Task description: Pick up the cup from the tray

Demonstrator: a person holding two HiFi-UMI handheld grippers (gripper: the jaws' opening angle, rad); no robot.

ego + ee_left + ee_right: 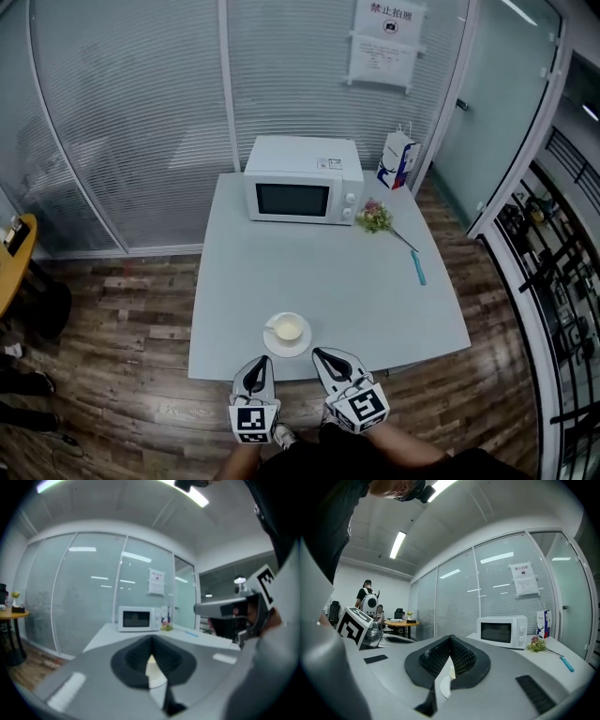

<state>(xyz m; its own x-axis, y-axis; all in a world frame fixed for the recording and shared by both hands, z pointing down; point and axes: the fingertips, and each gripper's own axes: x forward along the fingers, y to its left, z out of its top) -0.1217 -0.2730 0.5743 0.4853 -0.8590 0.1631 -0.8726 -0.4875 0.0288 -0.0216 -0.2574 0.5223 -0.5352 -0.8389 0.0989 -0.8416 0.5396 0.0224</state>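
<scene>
Left gripper (261,366): clenched, its dark pads meeting at the tip with nothing between them; it hovers just off the near edge of the worktop (375,291), left of the tray.
Right gripper (323,356): also clenched and empty, tips together, just near and right of the tray.
Cup (289,329): pale cream, upright on the tray, close to the worktop's near edge and between the lines of the two grippers; neither touches it.
Tray (272,343): small, round and white, with its rim showing around the cup.
Hard to make out: a small pale piece lies on the tray left of the cup, too small to identify; the cup's contents cannot be told.
Left gripper view: only a sliver of the cup (152,665) and tray (157,681) shows through the narrow slit behind the closed tips (151,639); the rest is blocked by the gripper body.
Right gripper view: the same, a thin strip of cup (451,673) and tray (445,686) under the closed tips (450,639).
Far end of worktop: a white microwave (303,179), with a paper bag (397,160) to its right and a small bunch of flowers (377,217) in front of the bag.
Right side of worktop: a blue pen (418,267), well apart from the tray.
Cut off: the person shows only as dark clothing at the bottom edge of the head view, behind the marker cubes (255,421).
</scene>
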